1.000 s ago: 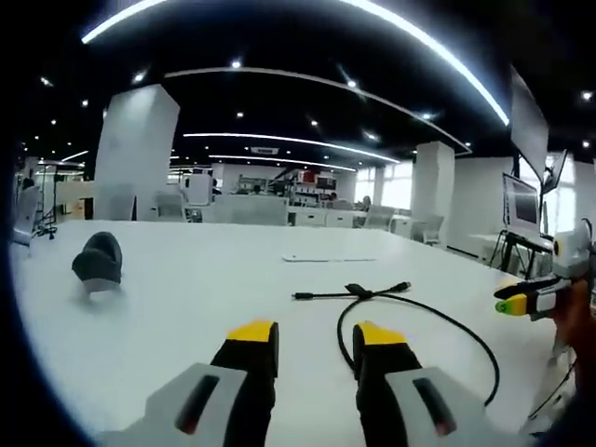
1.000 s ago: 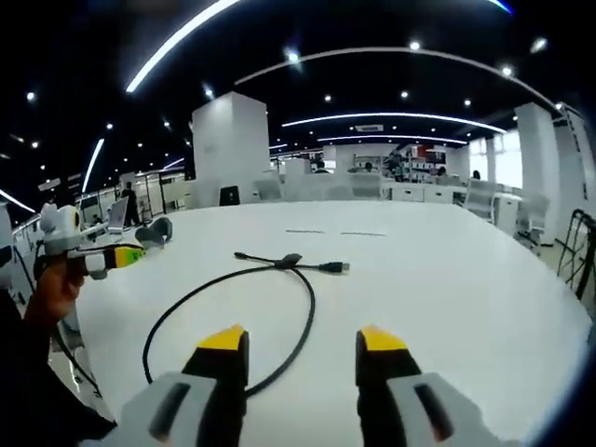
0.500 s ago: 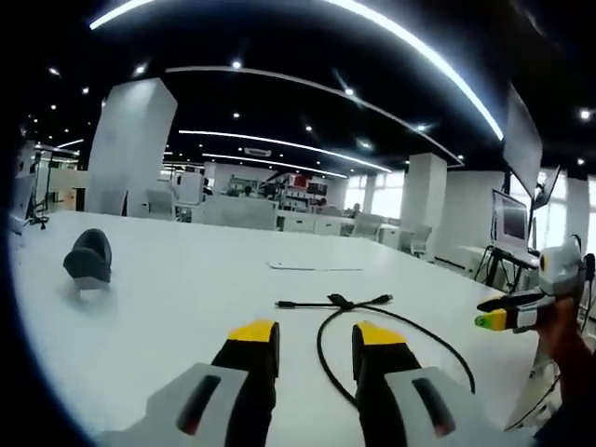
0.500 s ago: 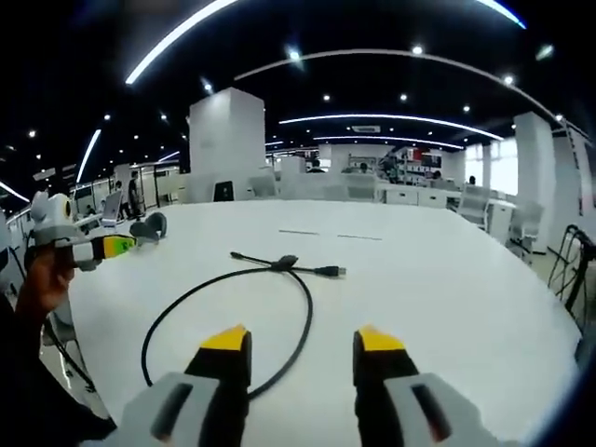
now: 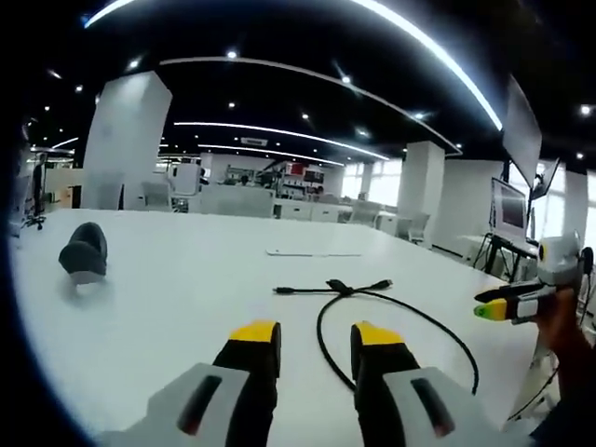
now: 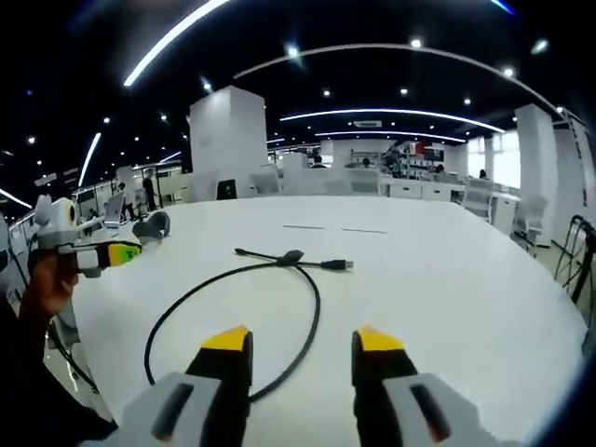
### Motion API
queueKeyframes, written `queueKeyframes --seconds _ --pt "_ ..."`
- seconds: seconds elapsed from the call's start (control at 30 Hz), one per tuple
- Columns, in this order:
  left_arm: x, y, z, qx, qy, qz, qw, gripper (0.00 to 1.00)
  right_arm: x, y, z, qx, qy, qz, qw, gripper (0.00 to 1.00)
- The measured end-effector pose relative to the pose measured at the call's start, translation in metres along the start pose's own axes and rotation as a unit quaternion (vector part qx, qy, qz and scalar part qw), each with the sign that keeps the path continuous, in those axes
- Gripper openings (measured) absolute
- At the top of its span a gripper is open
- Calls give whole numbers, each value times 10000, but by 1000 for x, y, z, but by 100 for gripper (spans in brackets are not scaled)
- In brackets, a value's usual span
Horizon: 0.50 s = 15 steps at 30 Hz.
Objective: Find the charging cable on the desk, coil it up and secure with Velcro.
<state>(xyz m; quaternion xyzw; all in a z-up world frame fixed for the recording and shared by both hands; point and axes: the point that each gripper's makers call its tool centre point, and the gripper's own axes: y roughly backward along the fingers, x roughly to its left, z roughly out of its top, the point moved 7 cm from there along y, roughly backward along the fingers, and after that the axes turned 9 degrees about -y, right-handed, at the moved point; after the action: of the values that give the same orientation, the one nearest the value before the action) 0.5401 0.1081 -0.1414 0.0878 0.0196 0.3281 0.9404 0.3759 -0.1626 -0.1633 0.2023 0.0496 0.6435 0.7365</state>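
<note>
Black charging cable [image 5: 391, 312] is seen lying in one loose loop on the white desk [image 5: 177, 289], untouched. Both the left gripper [image 5: 309, 345] and right gripper [image 6: 294, 349] are held apart, barely shifted since a second ago; coiling is judged not yet begun.

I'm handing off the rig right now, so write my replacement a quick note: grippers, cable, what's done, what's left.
Left gripper: open, empty, above the white desk.
Right gripper: open, empty, facing the cable.
Charging cable: black, lying in one loose loop on the desk, its two plug ends crossing at a small dark strap, probably the Velcro.
Done: cable found; nothing gripped.
Left: grasp it, coil it tighter, wrap and fasten the Velcro.
</note>
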Motion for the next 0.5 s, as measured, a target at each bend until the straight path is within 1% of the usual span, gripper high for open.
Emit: queueKeyframes --seconds 0.13,0.27,0.4,0.5 --pt "-2 0 0 -58 119 -106 9999 30 0 1 0 43 -22 11 10000 43" --pt "-4 0 0 -53 112 -158 9998 30 2 0 -1 85 -33 68 9999 44" --pt "-5 1 2 -47 30 -143 9999 29 2 3 1 61 19 33 10000 44" --pt "-5 2 2 -49 64 -140 9999 28 1 4 2 35 39 0 10000 44"
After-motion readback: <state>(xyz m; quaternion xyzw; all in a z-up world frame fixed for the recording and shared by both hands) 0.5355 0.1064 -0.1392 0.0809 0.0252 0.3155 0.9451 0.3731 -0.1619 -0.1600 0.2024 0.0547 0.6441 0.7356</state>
